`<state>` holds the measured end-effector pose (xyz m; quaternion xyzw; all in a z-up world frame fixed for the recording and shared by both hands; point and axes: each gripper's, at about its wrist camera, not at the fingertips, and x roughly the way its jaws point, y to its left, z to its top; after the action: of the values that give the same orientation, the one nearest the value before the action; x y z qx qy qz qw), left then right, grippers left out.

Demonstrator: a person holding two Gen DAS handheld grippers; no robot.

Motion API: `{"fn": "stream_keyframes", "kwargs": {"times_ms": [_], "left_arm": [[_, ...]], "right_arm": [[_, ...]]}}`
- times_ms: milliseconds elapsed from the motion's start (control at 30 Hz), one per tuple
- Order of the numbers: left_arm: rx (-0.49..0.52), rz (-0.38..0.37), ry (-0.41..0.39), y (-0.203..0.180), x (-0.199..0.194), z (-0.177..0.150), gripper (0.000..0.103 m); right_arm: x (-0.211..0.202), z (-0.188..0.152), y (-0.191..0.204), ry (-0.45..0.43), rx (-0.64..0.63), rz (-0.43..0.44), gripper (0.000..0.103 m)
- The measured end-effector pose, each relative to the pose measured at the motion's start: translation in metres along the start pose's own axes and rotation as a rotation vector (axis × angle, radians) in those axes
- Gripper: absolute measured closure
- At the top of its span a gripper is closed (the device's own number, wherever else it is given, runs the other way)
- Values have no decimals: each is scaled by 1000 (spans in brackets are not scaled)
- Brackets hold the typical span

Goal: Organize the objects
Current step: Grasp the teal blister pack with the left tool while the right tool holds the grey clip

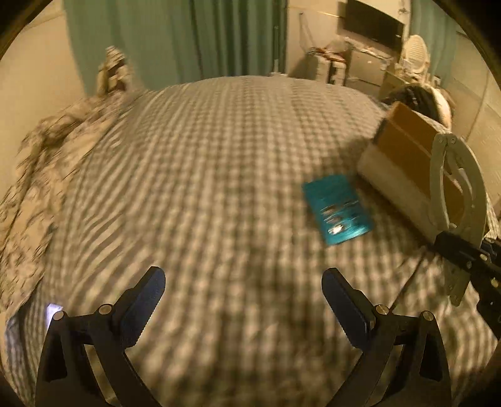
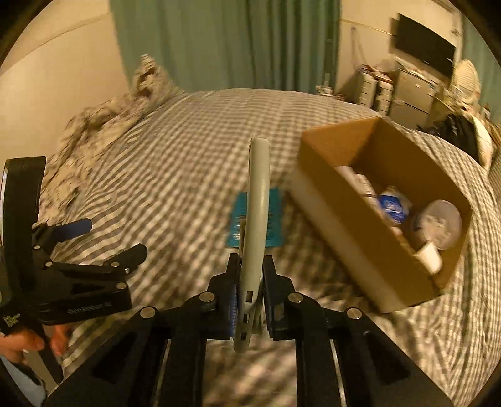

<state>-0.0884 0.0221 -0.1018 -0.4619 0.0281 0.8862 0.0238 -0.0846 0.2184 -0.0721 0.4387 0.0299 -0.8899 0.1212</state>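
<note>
My right gripper is shut on a flat curved grey plastic piece and holds it upright above the checked bed; the piece also shows in the left wrist view. A teal booklet lies flat on the bed, partly hidden behind the grey piece in the right wrist view. An open cardboard box stands to its right and holds a blue-and-white tub, a round lid and other items. My left gripper is open and empty over the bed, left of the booklet; it also shows in the right wrist view.
The bed has a grey checked cover. A crumpled patterned blanket lies along its left side. Green curtains hang behind. A TV, drawers and a dark bag stand at the far right.
</note>
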Motion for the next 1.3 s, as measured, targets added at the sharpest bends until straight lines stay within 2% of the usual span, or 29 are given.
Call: {"fn": "stream_keyframes", "kwargs": {"times_ms": [233,433,633,700,767,833,933,1000,1067,1133,1300], "left_arm": [[28,-83,28,-55,49,22,0],[-55,-145,80,-60,84,41,0],[-49,-213,100,-65,110,49,3],[-25,-253,117,-72,117,46,13],[-5,-283,140,-77,122,43,34],[20,-317,129,-80,117,40,48],[37,-323,107,-76,104,38,70],[33,-330,86,-69,89,35,79],[48,-326,58,-64,70,31,93],[60,-308,34,-59,55,27,96],[46,-275,-30,-36,4,18,96]], "right_arm": [[18,-1,-43,63,98,-45,90],[34,-2,-46,113,82,-42,90],[47,-2,-49,148,114,-60,90],[50,-3,-47,160,108,-69,90],[53,-2,-45,168,107,-77,90],[53,-2,-46,173,110,-81,90],[54,-3,-46,179,112,-91,90],[53,-4,-47,176,113,-94,90],[51,-5,-47,169,112,-102,90],[47,-4,-45,157,109,-111,90],[27,-4,-35,95,84,-131,90]]}}
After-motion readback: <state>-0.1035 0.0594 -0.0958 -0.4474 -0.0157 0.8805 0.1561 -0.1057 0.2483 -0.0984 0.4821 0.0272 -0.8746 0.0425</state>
